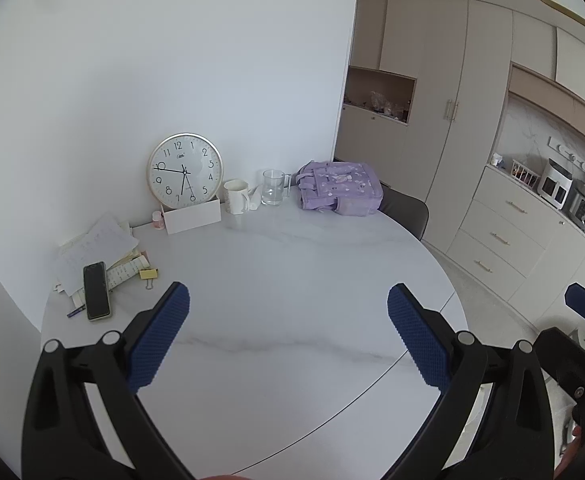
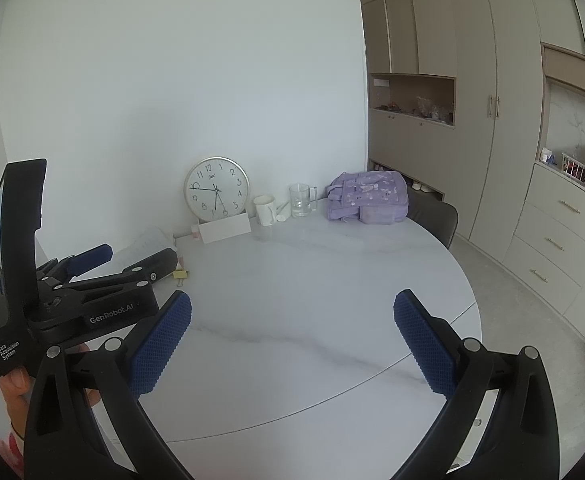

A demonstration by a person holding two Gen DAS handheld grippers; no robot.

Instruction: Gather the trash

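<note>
Against white wall, round marble table (faintly veined), beige cabinets beyond

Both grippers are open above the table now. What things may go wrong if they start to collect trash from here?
1. No clear trash shows. The papers under the phone could be mistaken for it, and pulling them may drag the phone off the table edge.
2. The glass mug and white cup stand close together by the clock; a reach there by the left gripper or right gripper might knock one over.
</note>
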